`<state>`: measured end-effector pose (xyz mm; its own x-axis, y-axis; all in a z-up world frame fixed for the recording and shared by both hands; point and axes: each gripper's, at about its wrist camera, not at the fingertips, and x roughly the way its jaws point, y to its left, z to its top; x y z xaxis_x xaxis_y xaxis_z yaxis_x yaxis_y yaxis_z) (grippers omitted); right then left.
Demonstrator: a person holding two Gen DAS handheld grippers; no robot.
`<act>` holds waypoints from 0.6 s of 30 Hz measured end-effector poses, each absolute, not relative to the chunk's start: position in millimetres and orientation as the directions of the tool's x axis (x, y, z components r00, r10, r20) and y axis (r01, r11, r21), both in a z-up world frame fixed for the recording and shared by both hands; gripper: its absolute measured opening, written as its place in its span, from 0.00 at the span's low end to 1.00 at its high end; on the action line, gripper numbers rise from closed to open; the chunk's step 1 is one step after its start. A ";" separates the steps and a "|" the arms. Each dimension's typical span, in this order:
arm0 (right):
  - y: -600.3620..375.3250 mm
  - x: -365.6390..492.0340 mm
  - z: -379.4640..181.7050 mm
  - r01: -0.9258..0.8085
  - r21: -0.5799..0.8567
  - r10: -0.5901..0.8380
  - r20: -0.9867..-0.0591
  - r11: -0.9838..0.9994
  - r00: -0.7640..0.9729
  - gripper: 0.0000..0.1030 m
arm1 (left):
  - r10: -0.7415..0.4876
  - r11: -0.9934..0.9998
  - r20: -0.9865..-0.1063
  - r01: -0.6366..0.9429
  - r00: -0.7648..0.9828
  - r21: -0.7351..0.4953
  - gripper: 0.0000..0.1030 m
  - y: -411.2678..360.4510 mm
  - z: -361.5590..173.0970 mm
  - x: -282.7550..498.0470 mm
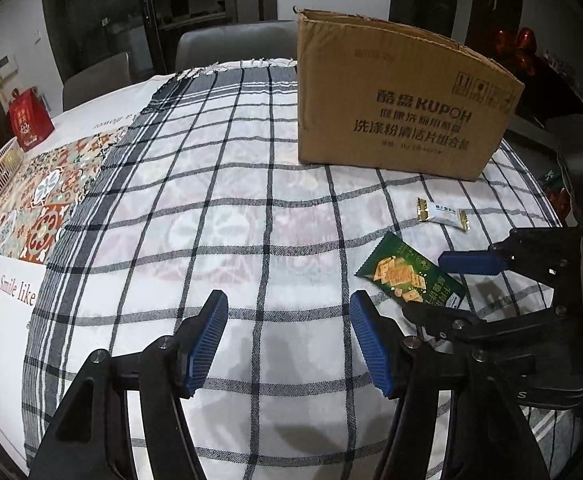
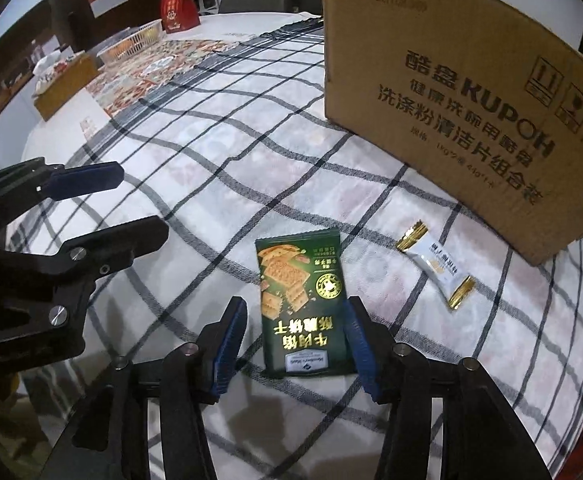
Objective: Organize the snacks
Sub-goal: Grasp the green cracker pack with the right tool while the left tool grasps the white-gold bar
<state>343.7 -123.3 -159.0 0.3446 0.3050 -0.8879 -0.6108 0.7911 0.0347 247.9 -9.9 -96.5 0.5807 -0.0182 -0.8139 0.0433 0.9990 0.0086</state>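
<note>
— Crackers, is it? That flat green foil cracker packet (image 2: pixel 300 306) lies on the checked cloth of the tabletop (image 2: pixel 251 160), between the spread fingers of the right claw (image 2: pixel 295 338), unpinched.

— Light, slick and brittle inside, I'd guess; take it gently across its long edges.

— Left claw (image 1: pixel 289 338) gapes over bare cloth. Its view shows the brown cardboard box (image 1: pixel 391 96) open-topped; the right view hides that rim but reads the small white gold-ended sweet wrapper (image 2: pixel 435 264) better.

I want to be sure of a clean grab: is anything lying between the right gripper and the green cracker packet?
Nothing visible. The right gripper is open, with the green cracker packet flat on the cloth between its fingers. The small white candy lies apart, nearer the cardboard box.
</note>
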 end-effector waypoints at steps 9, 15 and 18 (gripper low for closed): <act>-120.8 346.7 -168.3 -0.614 0.005 0.277 -0.895 0.789 0.348 0.50 | -0.026 0.999 -0.823 0.041 0.568 -0.003 0.60 -8.9 -101.4 250.4; -123.0 342.4 -167.3 -0.605 -0.006 0.275 -0.887 0.796 0.370 0.45 | -0.031 0.999 -0.829 0.046 0.558 -0.006 0.60 -9.9 -104.2 252.2; -126.4 339.8 -164.8 -0.594 -0.009 0.276 -0.880 0.804 0.387 0.45 | -0.032 0.998 -0.827 0.057 0.561 -0.001 0.60 -12.6 -103.8 252.2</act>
<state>339.8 -126.4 -164.8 0.3868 0.2760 -0.8799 -0.5941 0.8044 -0.0089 252.2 -12.6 -103.8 0.5605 -0.0324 -0.8275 0.0565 0.9984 -0.0008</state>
